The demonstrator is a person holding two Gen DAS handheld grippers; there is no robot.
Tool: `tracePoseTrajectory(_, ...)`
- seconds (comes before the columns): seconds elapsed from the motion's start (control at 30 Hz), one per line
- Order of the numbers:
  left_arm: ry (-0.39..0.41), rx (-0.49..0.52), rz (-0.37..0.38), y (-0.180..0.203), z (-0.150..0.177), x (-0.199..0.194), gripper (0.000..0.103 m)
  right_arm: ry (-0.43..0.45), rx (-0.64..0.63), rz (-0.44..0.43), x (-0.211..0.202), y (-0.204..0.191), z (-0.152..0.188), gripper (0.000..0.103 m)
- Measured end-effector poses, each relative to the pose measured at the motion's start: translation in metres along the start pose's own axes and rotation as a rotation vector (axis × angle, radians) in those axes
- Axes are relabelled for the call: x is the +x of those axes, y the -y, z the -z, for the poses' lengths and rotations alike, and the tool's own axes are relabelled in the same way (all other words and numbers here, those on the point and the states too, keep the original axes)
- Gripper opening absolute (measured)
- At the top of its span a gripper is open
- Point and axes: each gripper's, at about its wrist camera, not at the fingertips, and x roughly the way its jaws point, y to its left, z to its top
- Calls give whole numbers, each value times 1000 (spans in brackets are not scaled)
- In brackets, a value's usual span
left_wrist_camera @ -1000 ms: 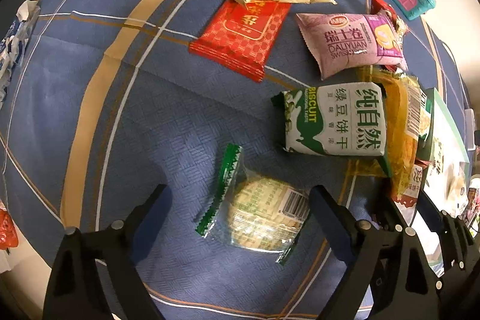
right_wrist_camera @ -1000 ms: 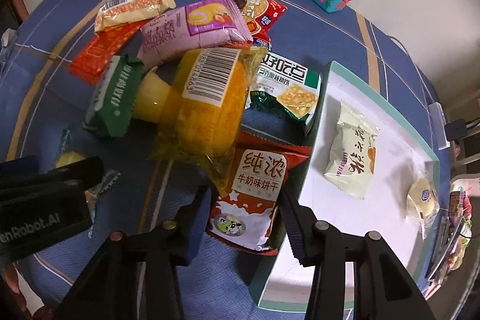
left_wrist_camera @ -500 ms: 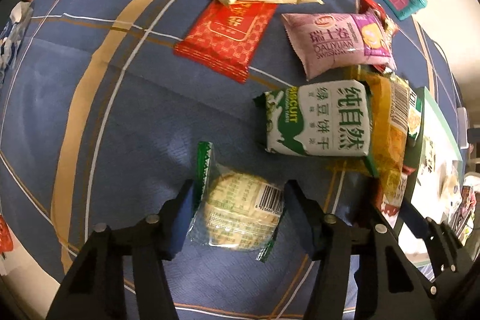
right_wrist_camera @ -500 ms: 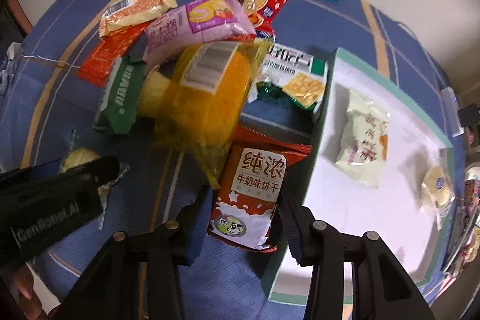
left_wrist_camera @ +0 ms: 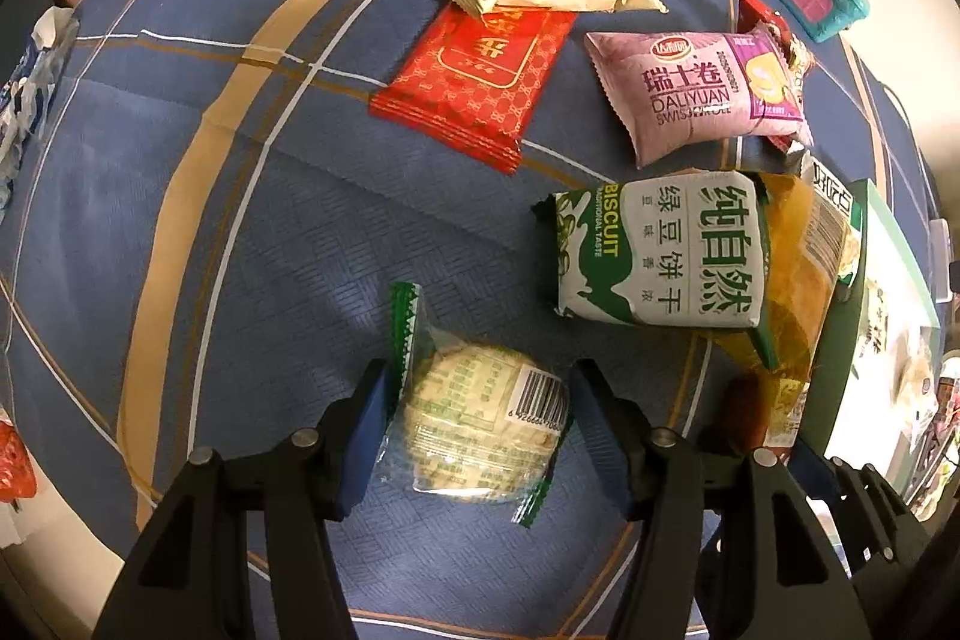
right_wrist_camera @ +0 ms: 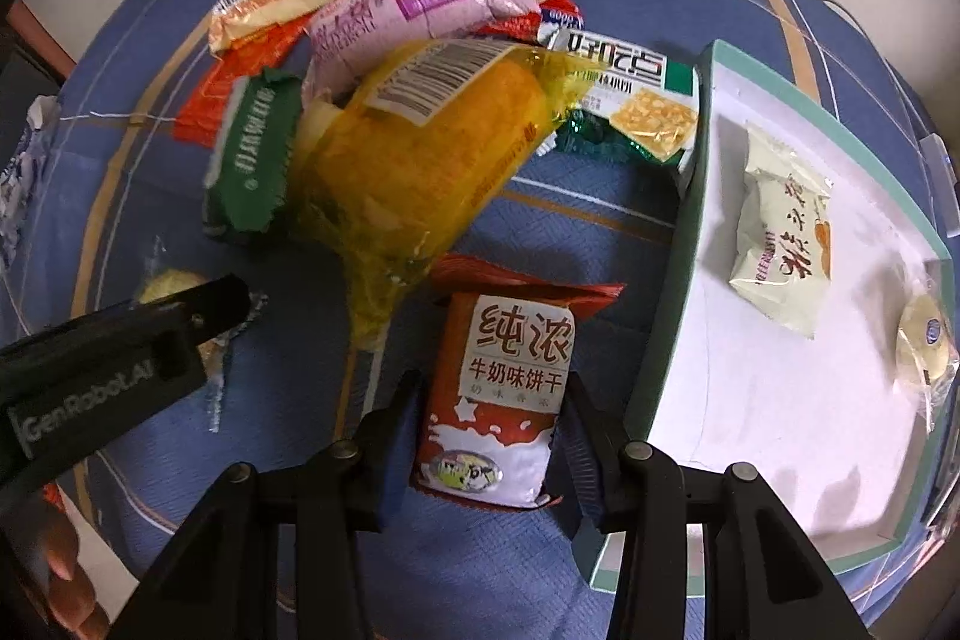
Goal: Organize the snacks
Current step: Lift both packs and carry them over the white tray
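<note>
The left gripper (left_wrist_camera: 477,430) grasps the clear round-cake packet (left_wrist_camera: 480,427) on the near cloth; the right gripper (right_wrist_camera: 489,436) clamps the red milk-biscuit pack (right_wrist_camera: 501,394) just left of the tray (right_wrist_camera: 666,292). Slick film could slip from either grip, and the 2 grippers could collide.

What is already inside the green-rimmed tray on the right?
The tray holds two snacks on its white floor: a cream packet and a small round pastry in clear wrap near the far edge. The near-right corner is cut off by the frame.
</note>
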Motion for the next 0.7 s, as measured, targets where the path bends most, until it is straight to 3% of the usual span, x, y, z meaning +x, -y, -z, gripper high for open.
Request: tracePoseTrajectory(0.7,12,111,-94,62,0,13,67,18,7,-8,3,7,-4,49)
